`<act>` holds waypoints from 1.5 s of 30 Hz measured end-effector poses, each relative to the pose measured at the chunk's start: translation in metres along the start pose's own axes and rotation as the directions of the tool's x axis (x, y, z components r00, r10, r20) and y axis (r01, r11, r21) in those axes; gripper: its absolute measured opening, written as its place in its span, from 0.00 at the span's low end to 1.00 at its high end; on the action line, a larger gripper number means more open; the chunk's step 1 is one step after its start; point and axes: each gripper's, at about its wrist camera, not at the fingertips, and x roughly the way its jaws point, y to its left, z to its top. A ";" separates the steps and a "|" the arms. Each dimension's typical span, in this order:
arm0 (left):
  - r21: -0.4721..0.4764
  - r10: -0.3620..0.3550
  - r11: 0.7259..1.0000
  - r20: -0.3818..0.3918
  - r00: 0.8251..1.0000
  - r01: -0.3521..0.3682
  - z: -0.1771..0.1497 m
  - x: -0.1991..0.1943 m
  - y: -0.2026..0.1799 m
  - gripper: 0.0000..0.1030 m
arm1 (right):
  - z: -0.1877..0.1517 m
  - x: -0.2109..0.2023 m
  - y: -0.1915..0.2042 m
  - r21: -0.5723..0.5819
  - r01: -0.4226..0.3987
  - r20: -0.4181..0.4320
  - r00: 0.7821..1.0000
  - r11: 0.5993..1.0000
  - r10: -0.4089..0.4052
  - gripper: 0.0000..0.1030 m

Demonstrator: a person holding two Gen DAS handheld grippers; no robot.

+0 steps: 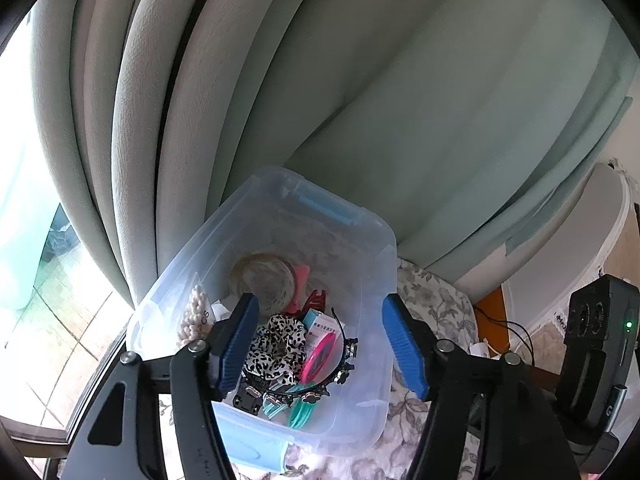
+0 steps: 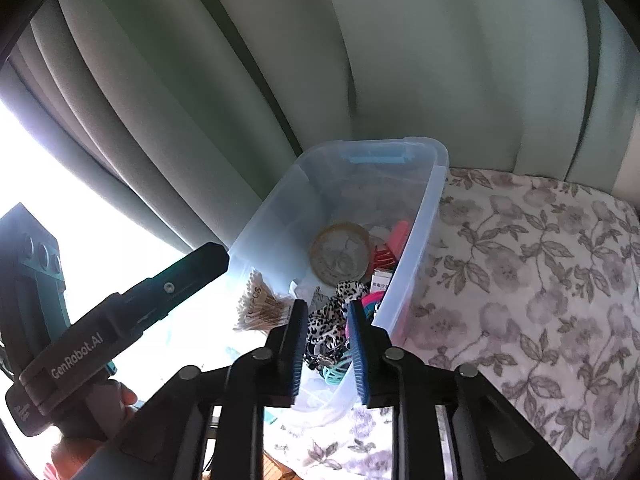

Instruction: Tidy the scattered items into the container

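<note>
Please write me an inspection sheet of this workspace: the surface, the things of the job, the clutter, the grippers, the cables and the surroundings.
Surface: floral cloth, bare beside the container.
Job's things: clear plastic container holds a leopard scrunchie, a tape roll, a bag of cotton swabs, a small box, a pink ring, teal rings and a red clip.
Clutter: nothing seen loose on the cloth.
Grippers: left gripper open above the container, nothing between its jaws; right gripper slightly open, nothing pressed between its pads.
Cables: black cable to the right of the cloth.
Surroundings: pale green curtain behind; bright window at left.
</note>
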 end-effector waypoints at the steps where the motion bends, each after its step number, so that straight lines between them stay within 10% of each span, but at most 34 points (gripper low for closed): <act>1: 0.004 0.003 1.000 -0.002 1.000 -0.003 -0.001 0.000 -0.001 0.65 | -0.001 -0.001 0.000 0.002 0.002 0.000 1.000 1.000 -0.002 0.26; 17: 0.050 0.005 0.999 -0.020 1.000 -0.004 -0.015 -0.010 -0.023 0.69 | -0.017 -0.027 -0.009 0.026 0.019 0.021 1.000 0.999 -0.020 0.46; 45: 0.102 0.044 0.994 -0.034 0.998 -0.040 -0.039 -0.031 -0.044 0.86 | -0.047 -0.066 -0.014 0.041 0.041 0.056 0.998 0.998 -0.043 0.54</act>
